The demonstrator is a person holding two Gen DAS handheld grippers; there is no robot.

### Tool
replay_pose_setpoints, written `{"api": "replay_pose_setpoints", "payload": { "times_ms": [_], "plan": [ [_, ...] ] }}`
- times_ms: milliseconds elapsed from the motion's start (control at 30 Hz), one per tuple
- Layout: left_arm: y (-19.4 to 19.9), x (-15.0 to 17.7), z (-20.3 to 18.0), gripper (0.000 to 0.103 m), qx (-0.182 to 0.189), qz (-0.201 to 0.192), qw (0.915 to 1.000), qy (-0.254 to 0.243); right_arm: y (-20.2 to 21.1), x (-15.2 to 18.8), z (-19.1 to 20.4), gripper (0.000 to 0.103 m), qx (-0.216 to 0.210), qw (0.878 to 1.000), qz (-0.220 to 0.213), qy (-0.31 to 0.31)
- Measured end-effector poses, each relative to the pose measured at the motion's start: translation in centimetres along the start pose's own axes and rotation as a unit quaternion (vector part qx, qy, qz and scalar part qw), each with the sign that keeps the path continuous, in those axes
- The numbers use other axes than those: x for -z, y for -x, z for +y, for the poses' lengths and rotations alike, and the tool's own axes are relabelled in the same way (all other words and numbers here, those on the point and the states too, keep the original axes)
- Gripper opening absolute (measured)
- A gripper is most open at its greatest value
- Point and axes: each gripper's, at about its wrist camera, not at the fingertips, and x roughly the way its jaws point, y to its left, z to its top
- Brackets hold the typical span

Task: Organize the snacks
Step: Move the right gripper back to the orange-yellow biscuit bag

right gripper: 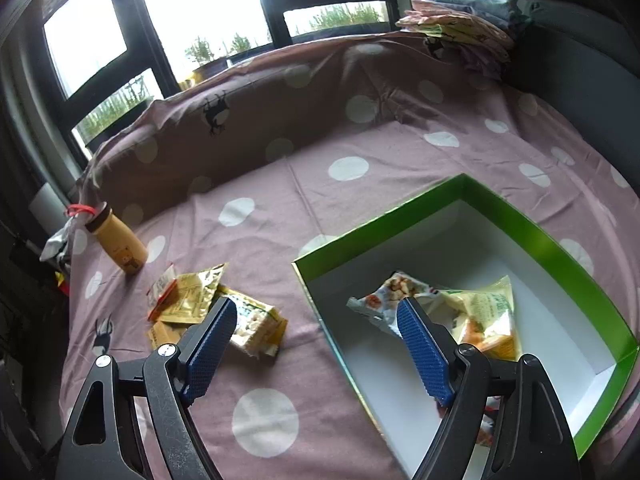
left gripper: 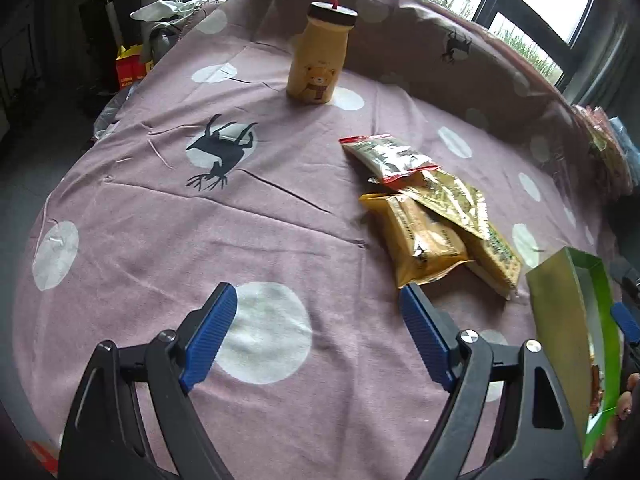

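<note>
A bed covered in a mauve sheet (right gripper: 256,168) with white polka dots and dark deer prints is filling both views, with a window behind it. On the sheet, a green box (right gripper: 532,232) with a white inside is sitting open, and two crinkled snack packets (right gripper: 480,312) are already lying in it. Just beside the box, a loose pile of snack packets (left gripper: 424,208) is resting on the sheet: a silver one with red edges on top, gold foil ones and an orange one overlapping beneath.

These packets are looking light, soft and puffy, with slick foil skins that are likely to slide and crumple. Pinching one across its flat middle or along a sealed end seam seems the surest hold, and squeezing gently should spare the brittle contents.

Farther off, a yellow bottle (left gripper: 318,60) with a bear picture and a dark cap is standing upright, well apart from the pile.

The left gripper (left gripper: 316,312) is pointing down at bare sheet near the orange packet, its blue jaws spread wide and empty. The right gripper (right gripper: 316,320) is hovering over the box's near wall, between pile and box, its jaws likewise spread wide and holding nothing.
</note>
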Motion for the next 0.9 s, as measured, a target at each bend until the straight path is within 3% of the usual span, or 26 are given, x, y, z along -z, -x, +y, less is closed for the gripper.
{"api": "replay_pose_setpoints", "payload": {
  "times_ms": [67, 167, 300, 433, 667, 767, 900],
  "plan": [
    [-1.0, 0.2, 0.0, 0.084, -0.022, 0.019, 0.9996, -0.002, -0.7, 0.3, 0.8, 0.084, -0.044, 0.999, 0.014, -0.002],
    [-1.7, 0.2, 0.7, 0.084, -0.015, 0.035, 0.9992, 0.009, -1.9, 0.9, 2.1, 0.084, -0.101, 0.994, 0.048, -0.005],
    [-2.0, 0.3, 1.2, 0.084, -0.026, 0.043, 0.9986, 0.013, -3.2, 1.6, 4.0, 0.084, -0.136, 0.988, 0.071, 0.008],
    [-2.5, 0.3, 2.2, 0.084, -0.035, 0.059, 0.9972, 0.03, -5.4, 2.1, 6.3, 0.084, -0.195, 0.975, 0.106, 0.003],
    [-2.1, -0.2, 3.9, 0.084, -0.026, 0.058, 0.996, 0.063, -8.2, 2.9, 11.5, 0.084, -0.169, 0.975, 0.108, 0.095],
    [-2.0, -0.3, 4.1, 0.084, -0.018, 0.058, 0.9956, 0.071, -9.7, 3.4, 13.0, 0.084, -0.189, 0.969, 0.115, 0.112],
    [-1.7, -0.2, 4.0, 0.084, 0.01, 0.063, 0.995, 0.077, -11.3, 4.0, 14.5, 0.084, -0.147, 0.971, 0.118, 0.148]
  ]
}}
